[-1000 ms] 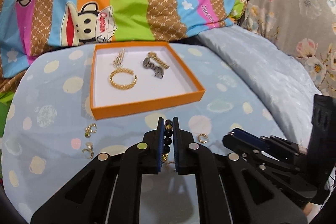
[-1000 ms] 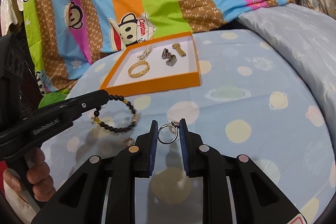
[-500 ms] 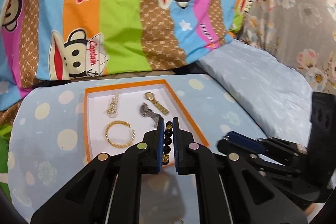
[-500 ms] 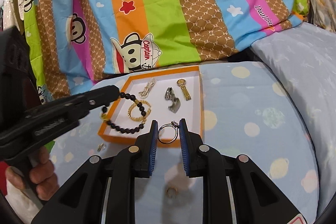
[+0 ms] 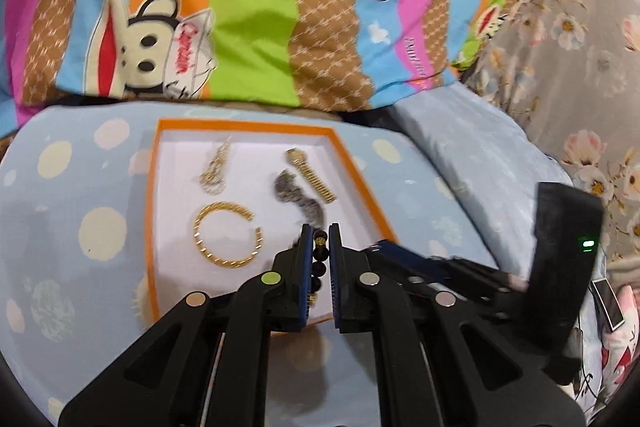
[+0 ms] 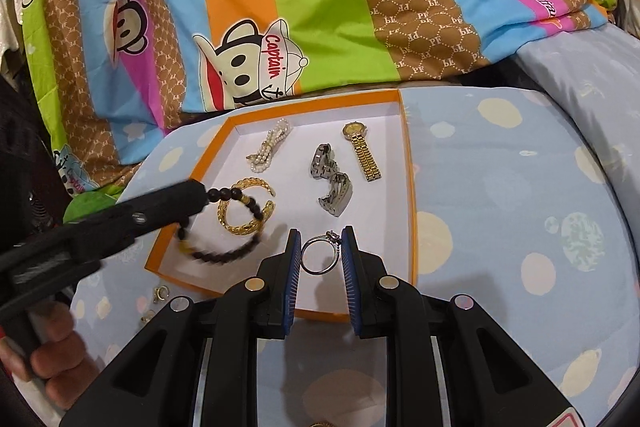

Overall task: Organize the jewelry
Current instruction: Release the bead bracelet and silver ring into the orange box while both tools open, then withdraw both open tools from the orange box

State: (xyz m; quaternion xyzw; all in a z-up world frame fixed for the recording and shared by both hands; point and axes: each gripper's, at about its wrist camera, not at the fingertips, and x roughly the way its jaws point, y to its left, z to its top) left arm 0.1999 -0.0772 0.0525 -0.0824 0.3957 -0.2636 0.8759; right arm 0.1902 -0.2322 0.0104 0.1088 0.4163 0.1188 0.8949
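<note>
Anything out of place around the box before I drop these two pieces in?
Yes: small gold earrings lie loose on the dotted sheet, outside the orange box's left near corner. Inside, nothing looks spilled. The beaded bracelet and ring are both gripped.

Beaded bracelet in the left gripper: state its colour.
Black beaded bracelet with a few gold beads, clearest in the right wrist view.

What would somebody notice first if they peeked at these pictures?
Probably the orange box on the spotty blue cloth, with a gold bangle and gold watch inside. Over it, the right hand-held gripper pinches a silver ring, and the left hand-held gripper dangles a black bead bracelet.
</note>
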